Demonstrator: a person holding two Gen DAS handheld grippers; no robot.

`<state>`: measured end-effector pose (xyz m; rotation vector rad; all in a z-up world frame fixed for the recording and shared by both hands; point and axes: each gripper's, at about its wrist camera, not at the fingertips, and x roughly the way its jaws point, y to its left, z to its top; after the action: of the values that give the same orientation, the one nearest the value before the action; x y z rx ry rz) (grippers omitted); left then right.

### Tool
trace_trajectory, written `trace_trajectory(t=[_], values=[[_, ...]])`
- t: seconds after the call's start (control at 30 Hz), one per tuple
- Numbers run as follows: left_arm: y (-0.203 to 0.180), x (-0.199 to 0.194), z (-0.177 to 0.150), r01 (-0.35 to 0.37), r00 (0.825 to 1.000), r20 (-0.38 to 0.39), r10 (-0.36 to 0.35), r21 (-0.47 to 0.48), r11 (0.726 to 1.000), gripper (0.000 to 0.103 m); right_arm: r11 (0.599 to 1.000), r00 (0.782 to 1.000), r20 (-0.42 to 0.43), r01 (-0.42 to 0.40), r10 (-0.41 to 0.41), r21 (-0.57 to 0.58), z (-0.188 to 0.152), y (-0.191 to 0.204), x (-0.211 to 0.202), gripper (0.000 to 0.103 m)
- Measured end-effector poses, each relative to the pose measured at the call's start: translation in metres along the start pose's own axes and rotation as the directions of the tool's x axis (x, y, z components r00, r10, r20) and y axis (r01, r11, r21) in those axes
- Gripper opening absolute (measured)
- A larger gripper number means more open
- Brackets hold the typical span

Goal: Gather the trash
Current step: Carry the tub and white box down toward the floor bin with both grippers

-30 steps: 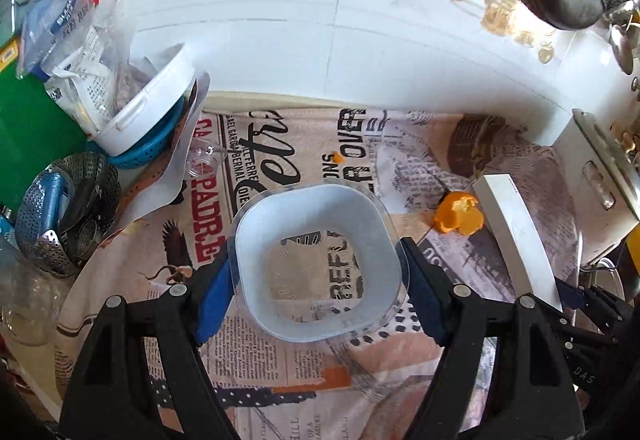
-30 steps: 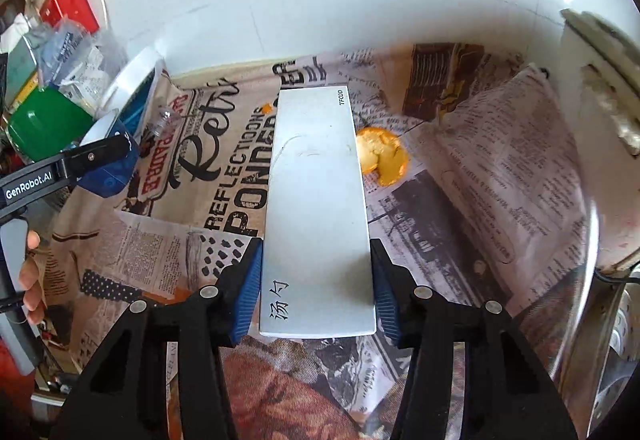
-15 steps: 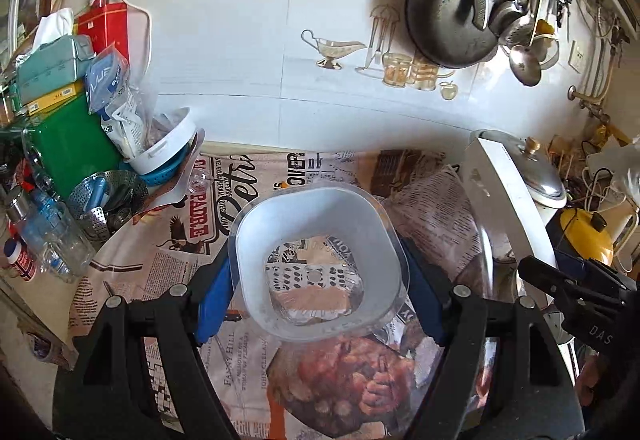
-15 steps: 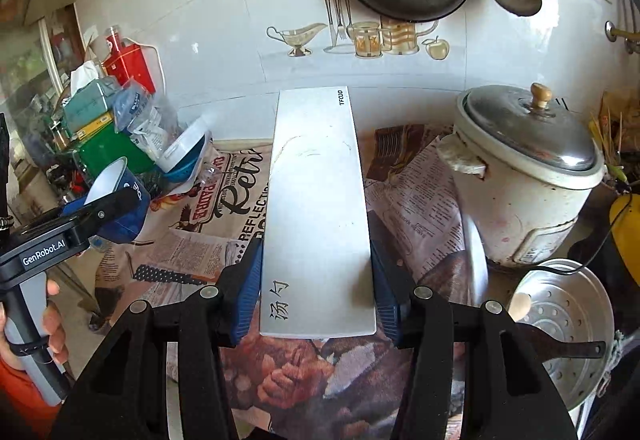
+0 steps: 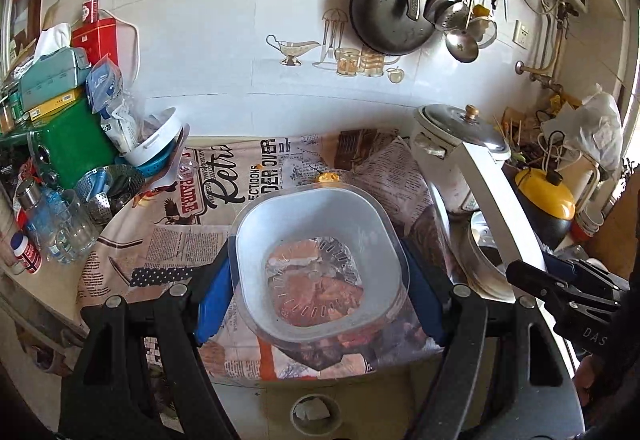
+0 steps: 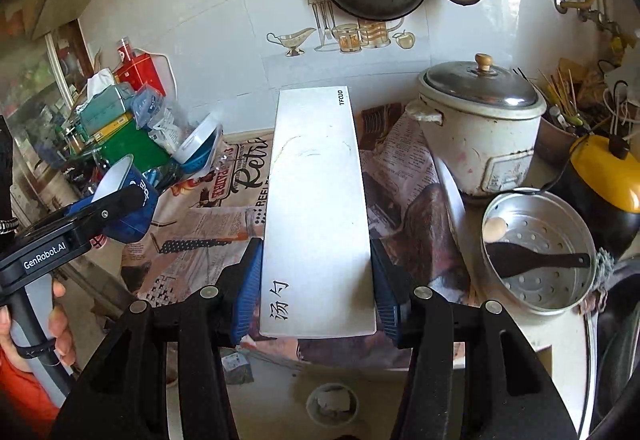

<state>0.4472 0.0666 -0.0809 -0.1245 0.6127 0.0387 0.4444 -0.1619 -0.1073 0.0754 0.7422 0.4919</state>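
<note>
My left gripper is shut on a clear plastic tub with a white rim, held above the newspaper-covered counter. My right gripper is shut on a long flat white box with printed characters; the box also shows at the right of the left wrist view. A piece of orange peel and a smaller orange bit lie on the newspaper beyond the tub. The left gripper and tub show from the side in the right wrist view.
A white rice cooker stands at the right, with a metal steamer pot and black spatula in front. Boxes, bags, bowls and jars crowd the left. Pans and ladles hang on the tiled wall.
Both grippers have pulled back and up from the counter with the tub and the box still held. The peel now lies farther away, and the counter's front edge shows.
</note>
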Motion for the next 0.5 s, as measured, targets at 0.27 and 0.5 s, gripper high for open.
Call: trace_trajectory(t=[0.27,0.5], values=[[0.014,-0.07,-0.062,0.048,0.999,-0.023,-0.048,0.036,0.998,0.076,0.998,0.999,-0.024,0.026,-0.025,0.051,-0.063,0.045,-0.035,0.048],[0.025,-0.12,-0.1,0.073,0.996,-0.049,-0.071,0.038,0.997,0.076,0.997,0.998,-0.04,0.051,-0.049,0.05,-0.11,0.088,-0.077,0.048]])
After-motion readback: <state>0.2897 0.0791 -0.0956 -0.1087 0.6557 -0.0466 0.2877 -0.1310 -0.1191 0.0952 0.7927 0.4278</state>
